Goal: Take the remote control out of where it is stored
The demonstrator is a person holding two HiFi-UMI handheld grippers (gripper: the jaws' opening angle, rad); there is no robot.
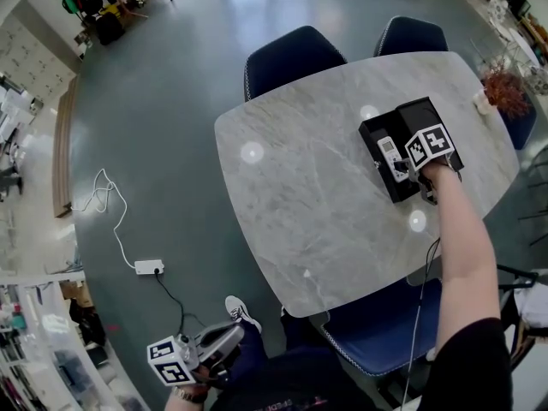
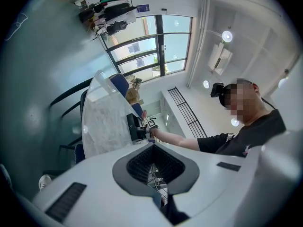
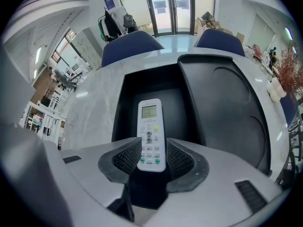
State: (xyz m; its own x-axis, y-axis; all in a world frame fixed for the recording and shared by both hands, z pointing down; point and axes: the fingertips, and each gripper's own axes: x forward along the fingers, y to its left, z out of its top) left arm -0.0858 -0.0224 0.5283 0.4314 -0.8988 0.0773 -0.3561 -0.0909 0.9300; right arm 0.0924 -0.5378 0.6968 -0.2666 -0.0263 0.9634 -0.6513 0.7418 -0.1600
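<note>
A white remote control (image 1: 390,151) (image 3: 151,136) lies face up in the left compartment of an open black box (image 1: 374,133) (image 3: 127,103) on the marble table (image 1: 308,195). My right gripper (image 1: 402,171) (image 3: 151,158) reaches into the box. Its jaws stand open on either side of the remote's near end, the pads close beside it. My left gripper (image 1: 229,337) (image 2: 154,146) hangs low beside the table's near edge, off the table, shut with nothing in it.
The box's black lid (image 3: 222,108) lies open to the right. Blue chairs (image 1: 291,58) (image 1: 411,32) stand at the far side, another (image 1: 377,332) at the near side. A dried red plant (image 1: 505,92) sits at the table's right end. A power strip (image 1: 148,267) lies on the floor.
</note>
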